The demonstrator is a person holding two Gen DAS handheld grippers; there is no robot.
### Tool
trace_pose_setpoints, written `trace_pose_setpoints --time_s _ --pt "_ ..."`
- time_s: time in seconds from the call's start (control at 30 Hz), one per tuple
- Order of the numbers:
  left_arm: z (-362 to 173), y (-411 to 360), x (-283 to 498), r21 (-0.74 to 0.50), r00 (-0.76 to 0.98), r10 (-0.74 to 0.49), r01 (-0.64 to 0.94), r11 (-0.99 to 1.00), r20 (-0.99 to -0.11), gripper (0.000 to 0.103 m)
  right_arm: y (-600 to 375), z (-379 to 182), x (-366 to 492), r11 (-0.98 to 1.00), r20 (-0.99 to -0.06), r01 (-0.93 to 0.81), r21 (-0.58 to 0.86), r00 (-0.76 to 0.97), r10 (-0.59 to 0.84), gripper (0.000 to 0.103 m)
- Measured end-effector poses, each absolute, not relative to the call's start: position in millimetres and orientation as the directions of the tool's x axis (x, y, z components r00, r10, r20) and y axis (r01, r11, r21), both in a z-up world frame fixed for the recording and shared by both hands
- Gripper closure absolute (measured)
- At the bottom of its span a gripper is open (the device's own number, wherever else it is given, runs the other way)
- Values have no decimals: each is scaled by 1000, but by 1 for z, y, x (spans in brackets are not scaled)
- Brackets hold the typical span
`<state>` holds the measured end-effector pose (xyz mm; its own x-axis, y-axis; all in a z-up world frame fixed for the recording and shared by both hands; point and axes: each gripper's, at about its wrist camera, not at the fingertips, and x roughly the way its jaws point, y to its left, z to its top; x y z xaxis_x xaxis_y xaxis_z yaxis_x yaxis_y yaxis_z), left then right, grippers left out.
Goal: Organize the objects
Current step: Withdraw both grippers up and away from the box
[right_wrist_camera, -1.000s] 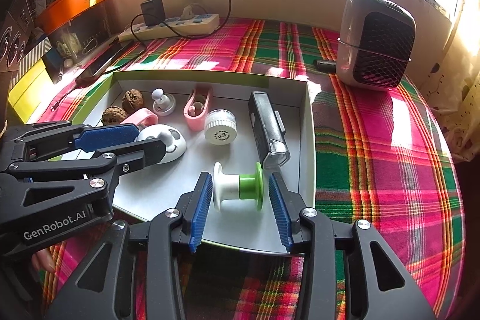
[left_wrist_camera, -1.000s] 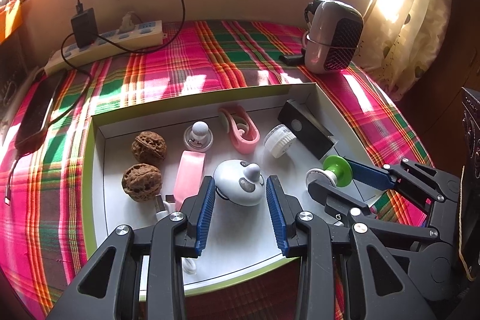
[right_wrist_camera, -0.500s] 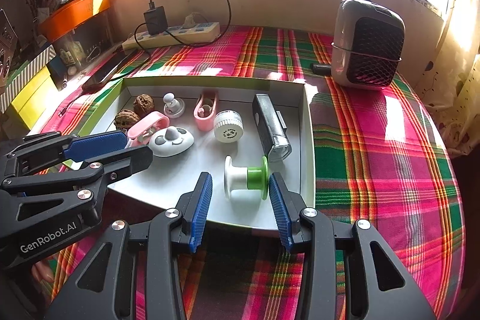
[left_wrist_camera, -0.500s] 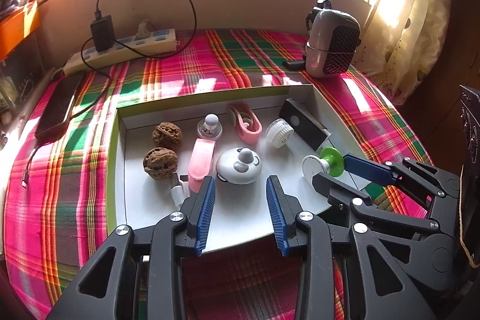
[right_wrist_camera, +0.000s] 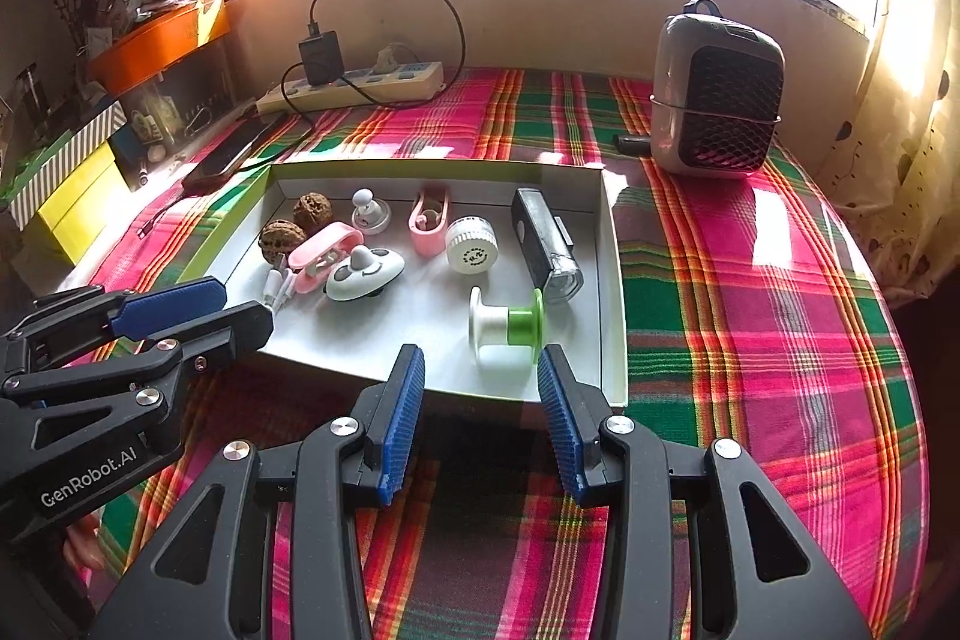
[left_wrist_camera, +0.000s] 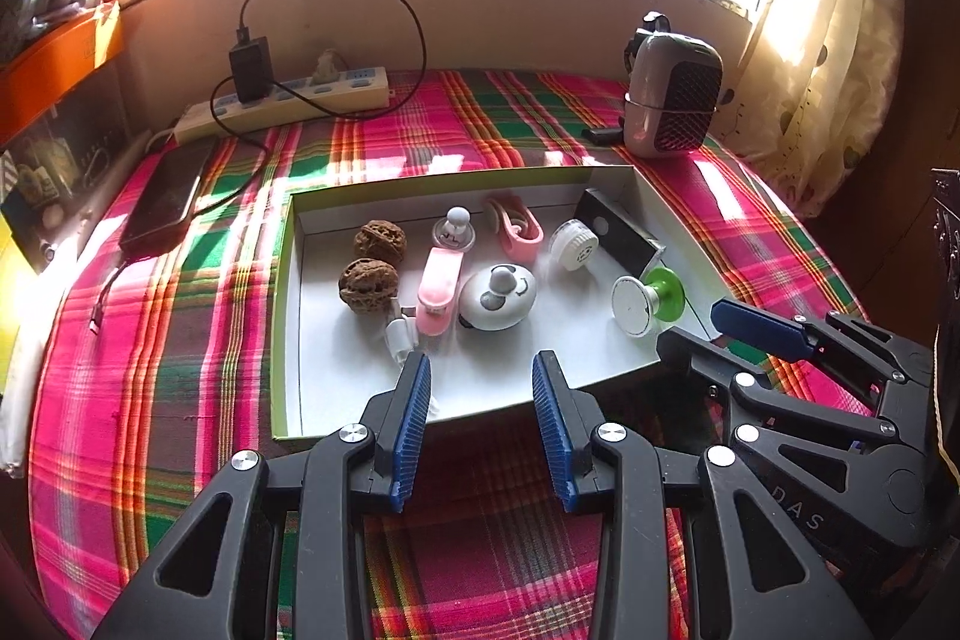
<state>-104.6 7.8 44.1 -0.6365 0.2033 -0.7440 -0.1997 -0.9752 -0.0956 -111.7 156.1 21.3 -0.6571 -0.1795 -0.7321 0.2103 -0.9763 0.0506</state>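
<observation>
Green-rimmed white tray (right_wrist_camera: 611, 280) holds a green-and-white spool (right_wrist_camera: 507, 325) on its side; left gripper (left_wrist_camera: 482, 388) and right gripper (right_wrist_camera: 480, 379) both spread, empty.

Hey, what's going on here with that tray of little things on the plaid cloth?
A person holds a hand-held gripper in each hand over the near edge of a shallow tray on a plaid cloth. The left hand-held gripper and right hand-held gripper are both open and hold nothing. In the tray lie two walnuts, a green and white spool, a white round gadget, pink clips and a black bar-shaped device. Nothing is being handled right now.
</observation>
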Motion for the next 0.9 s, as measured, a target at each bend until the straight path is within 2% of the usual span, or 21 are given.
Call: trace_pose_setpoints --time_s 0.3,0.9 --pt "40 -1 -80 -60 -654 141 -145 -988 -743 70 155 20 -93 -974 -729 218 56 -658 -189 62" --pt "4 -10 -57 -38 -587 89 -99 -994 -804 70 162 -10 -73 -980 -799 198 33 -584 -145 61"
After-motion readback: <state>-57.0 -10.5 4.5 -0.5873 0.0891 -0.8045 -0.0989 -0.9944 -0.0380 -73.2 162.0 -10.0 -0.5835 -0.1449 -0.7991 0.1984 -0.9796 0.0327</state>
